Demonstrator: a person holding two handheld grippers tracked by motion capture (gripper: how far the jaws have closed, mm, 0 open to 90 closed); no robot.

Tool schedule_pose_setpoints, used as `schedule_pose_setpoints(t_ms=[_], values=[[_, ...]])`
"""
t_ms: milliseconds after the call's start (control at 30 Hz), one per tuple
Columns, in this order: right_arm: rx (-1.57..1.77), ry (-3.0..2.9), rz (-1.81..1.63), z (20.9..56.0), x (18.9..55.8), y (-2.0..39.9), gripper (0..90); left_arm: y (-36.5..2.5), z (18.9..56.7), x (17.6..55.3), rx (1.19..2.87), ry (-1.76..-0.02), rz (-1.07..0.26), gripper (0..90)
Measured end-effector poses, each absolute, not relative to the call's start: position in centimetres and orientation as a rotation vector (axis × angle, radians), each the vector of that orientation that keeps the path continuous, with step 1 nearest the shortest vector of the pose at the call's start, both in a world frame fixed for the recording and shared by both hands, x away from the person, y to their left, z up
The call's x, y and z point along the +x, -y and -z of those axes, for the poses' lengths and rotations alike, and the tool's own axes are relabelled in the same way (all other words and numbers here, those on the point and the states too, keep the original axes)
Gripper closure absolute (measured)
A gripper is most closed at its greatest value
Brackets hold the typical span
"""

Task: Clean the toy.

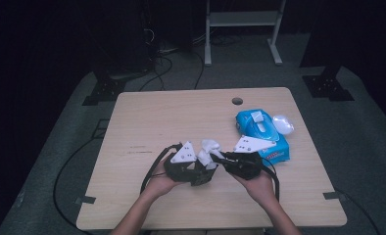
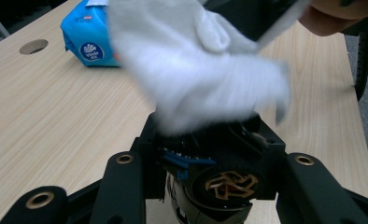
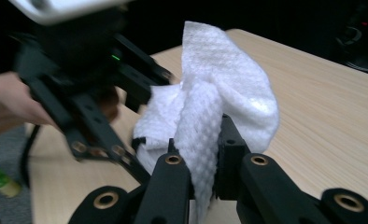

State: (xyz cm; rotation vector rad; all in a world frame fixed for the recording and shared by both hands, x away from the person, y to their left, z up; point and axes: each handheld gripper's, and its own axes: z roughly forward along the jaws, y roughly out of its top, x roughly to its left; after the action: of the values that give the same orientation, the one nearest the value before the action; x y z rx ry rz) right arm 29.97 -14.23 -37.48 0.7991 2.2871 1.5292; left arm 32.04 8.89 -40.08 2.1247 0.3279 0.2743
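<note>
Tissue pinched between right gripper jaws, draped over left gripper.

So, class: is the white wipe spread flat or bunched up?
Bunched up. The white wipe stands crumpled in folds, pinched between the right gripper jaws and pressed against the black object held in the left gripper.

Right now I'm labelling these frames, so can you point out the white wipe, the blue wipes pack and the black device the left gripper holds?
white wipe [image 3: 229, 93]: right gripper view, on its dimpled upper fold.
blue wipes pack [image 1: 264, 134]: high view, on its blue top.
black device [image 2: 219, 172]: left gripper view, on its round front, beside the bronze emblem.
</note>
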Motion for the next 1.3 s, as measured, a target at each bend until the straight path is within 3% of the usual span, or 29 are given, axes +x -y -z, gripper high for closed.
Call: schedule_pose_setpoints(t_ms=[367,600,833,1067,1300], values=[[0.789,-2.285,-1.549,37.3,29.8,14.4,84.1,-8.9,40.2,32.0,2.115,-0.326,-0.272,57.3],[0.944,-2.303,-1.52,39.7,31.0,16.4,84.1,-9.1,40.2,32.1,2.118,-0.322,-0.272,57.3],[0.861,-2.281,-1.613,38.1,30.5,15.8,84.1,-9.0,40.2,32.0,2.115,-0.323,-0.272,57.3],[0.969,-2.317,-1.542,40.5,31.4,16.7,84.0,-9.2,40.3,32.1,2.115,-0.323,-0.271,57.3],[0.865,-2.297,-1.614,38.1,30.5,15.6,84.2,-9.0,40.2,32.1,2.115,-0.325,-0.277,57.3]])
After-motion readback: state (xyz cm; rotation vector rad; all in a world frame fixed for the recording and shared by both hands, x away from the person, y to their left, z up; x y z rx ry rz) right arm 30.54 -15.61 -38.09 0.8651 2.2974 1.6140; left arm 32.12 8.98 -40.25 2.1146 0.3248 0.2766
